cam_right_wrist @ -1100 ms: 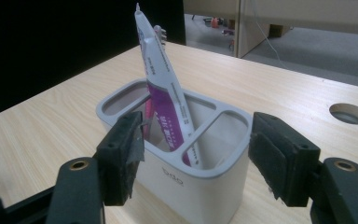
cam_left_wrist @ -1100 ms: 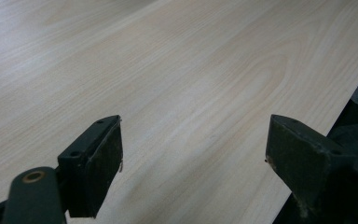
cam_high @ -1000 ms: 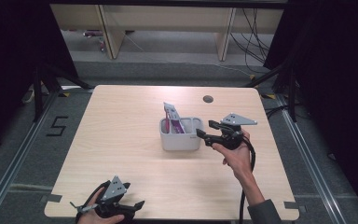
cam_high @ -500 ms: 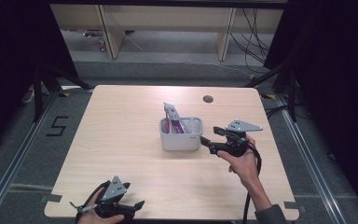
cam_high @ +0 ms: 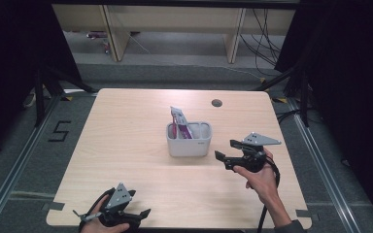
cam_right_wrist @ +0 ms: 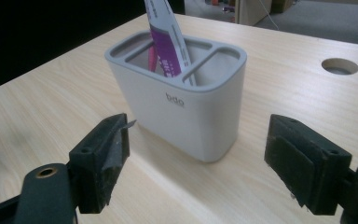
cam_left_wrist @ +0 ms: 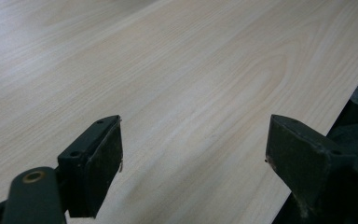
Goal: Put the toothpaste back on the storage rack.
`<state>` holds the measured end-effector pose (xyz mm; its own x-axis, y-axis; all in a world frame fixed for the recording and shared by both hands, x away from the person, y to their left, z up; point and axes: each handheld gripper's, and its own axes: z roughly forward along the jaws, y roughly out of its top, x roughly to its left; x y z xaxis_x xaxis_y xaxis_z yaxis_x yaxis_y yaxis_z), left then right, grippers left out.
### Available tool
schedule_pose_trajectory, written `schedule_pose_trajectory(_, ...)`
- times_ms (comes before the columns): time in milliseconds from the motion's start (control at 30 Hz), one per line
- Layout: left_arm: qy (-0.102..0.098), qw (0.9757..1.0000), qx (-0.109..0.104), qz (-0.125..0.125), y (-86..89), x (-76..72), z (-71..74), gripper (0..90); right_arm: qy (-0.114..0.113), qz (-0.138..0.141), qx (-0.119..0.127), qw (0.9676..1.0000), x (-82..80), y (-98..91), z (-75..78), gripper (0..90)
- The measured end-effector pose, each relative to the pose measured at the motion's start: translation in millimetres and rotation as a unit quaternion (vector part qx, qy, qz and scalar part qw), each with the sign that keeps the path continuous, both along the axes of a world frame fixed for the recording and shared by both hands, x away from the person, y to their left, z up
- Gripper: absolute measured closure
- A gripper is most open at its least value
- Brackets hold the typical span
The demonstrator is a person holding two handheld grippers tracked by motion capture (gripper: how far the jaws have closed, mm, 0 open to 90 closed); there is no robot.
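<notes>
**Tube standing in the holder, both grippers empty**

A grey holder (cam_high: 189, 140) sits near the middle of the table (cam_high: 126, 126), a little toward the far edge. In its left compartment a purple-and-white tube (cam_high: 179, 121) stands on end, long axis near upright, its top leaning toward the far left corner. The right gripper (cam_high: 227, 151), just beside the holder's right side, has just been opening its jaws, with nothing between them. The left gripper (cam_high: 111, 213) rests at the near edge, jaws spread and empty.

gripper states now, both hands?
Left hand-held gripper: open, empty, over bare table.
Right hand-held gripper: open, jaws just been opening, nothing between them; grey holder ahead.
</notes>
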<state>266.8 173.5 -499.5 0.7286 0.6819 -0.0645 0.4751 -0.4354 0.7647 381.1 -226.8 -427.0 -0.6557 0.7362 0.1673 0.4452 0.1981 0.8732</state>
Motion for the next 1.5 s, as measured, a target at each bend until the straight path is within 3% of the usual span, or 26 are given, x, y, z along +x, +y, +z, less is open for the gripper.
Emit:
schedule_pose_trajectory(33, 0.001, 1.0000, 0.000, -0.001, 0.0, 0.1, 0.1, 18.3, 0.012, -0.005, 0.003, 0.9999, -2.4, -1.0, -0.5, 21.8)
schedule_pose_trajectory(67, 0.001, 1.0000, 0.000, -0.002, 0.2, 0.3, 0.1, 18.3, 0.004, -0.001, -0.003, 1.0000, -2.0, -3.3, -2.1, 21.6)
schedule_pose_trajectory(133, 0.000, 1.0000, 0.000, 0.001, 0.1, 0.0, 0.0, 18.3, 0.011, -0.005, -0.002, 0.9999, -5.3, -5.4, -3.1, 21.4)
schedule_pose_trajectory(167, 0.001, 1.0000, 0.001, 0.002, 0.3, 0.1, -0.1, 18.3, 0.000, 0.003, -0.009, 1.0000, -4.6, -7.5, -4.4, 21.3)
schedule_pose_trajectory(200, 0.001, 1.0000, 0.001, 0.002, 0.3, 0.3, -0.2, 18.3, 0.009, -0.005, -0.003, 0.9999, -8.4, -7.8, -5.0, 21.2)
schedule_pose_trajectory(333, -0.001, 1.0000, 0.002, 0.002, 0.1, 0.3, -0.3, 18.3, -0.001, -0.003, -0.012, 0.9999, -12.8, -12.7, -7.4, 21.2)
schedule_pose_trajectory(367, -0.002, 1.0000, 0.009, 0.001, 0.9, 0.9, 0.0, 18.3, 0.013, -0.006, -0.005, 0.9999, -15.8, -12.2, -7.7, 21.1)
schedule_pose_trajectory(400, -0.002, 1.0000, 0.010, 0.000, 1.0, 1.1, -0.1, 18.3, 0.003, -0.003, -0.011, 0.9999, -16.1, -13.7, -10.1, 21.1)
schedule_pose_trajectory(500, -0.002, 1.0000, 0.010, 0.001, 1.1, 1.0, 0.0, 18.3, 0.020, -0.005, -0.009, 0.9997, -21.3, -14.4, -15.8, 21.1)
schedule_pose_trajectory(700, 0.000, 1.0000, 0.002, 0.001, 0.4, 0.3, 0.0, 18.3, 0.013, 0.001, -0.023, 0.9997, -25.1, -16.3, -22.4, 21.1)
schedule_pose_trajectory(733, 0.000, 1.0000, 0.002, 0.001, 0.4, 0.3, 0.0, 18.3, 0.013, 0.001, -0.023, 0.9997, -25.1, -16.3, -22.4, 21.1)
schedule_pose_trajectory(767, -0.001, 1.0000, 0.001, 0.003, 0.4, 0.0, -0.1, 18.3, 0.031, -0.002, -0.007, 0.9995, -27.8, -13.8, -23.2, 21.1)
schedule_pose_trajectory(800, -0.002, 1.0000, 0.003, 0.001, 0.8, 0.2, 0.1, 18.3, 0.016, 0.004, -0.018, 0.9997, -26.9, -15.4, -24.5, 21.1)
schedule_pose_trajectory(833, -0.002, 1.0000, 0.003, 0.001, 0.7, 0.2, 0.1, 18.3, 0.032, -0.001, -0.005, 0.9995, -29.8, -12.8, -25.4, 21.1)
schedule_pose_trajectory(867, -0.001, 1.0000, 0.003, 0.000, 0.9, 0.3, 0.2, 18.3, 0.014, 0.005, -0.021, 0.9997, -28.6, -14.9, -26.3, 21.1)
schedule_pose_trajectory(1100, -0.001, 1.0000, 0.003, 0.000, 1.5, 0.4, 0.3, 18.2, 0.034, 0.010, -0.017, 0.9992, -36.7, -11.3, -33.6, 21.2)
schedule_pose_trajectory(1300, -0.002, 1.0000, 0.002, 0.002, 1.5, 0.4, 0.1, 18.2, 0.030, 0.017, -0.022, 0.9991, -42.2, -13.7, -39.1, 21.1)
schedule_pose_trajectory(1367, -0.002, 1.0000, 0.001, 0.003, 1.2, 0.4, 0.0, 18.2, 0.045, 0.013, -0.013, 0.9988, -47.9, -13.1, -42.3, 20.7)
schedule_pose_trajectory(1467, -0.002, 1.0000, 0.001, 0.003, 1.2, 0.3, 0.0, 18.2, 0.032, 0.018, -0.024, 0.9991, -48.7, -16.0, -43.9, 20.4)
schedule_pose_trajectory(1500, -0.002, 1.0000, 0.001, 0.002, 1.3, 0.3, 0.1, 18.2, 0.047, 0.014, -0.020, 0.9986, -51.6, -15.7, -43.7, 20.1)
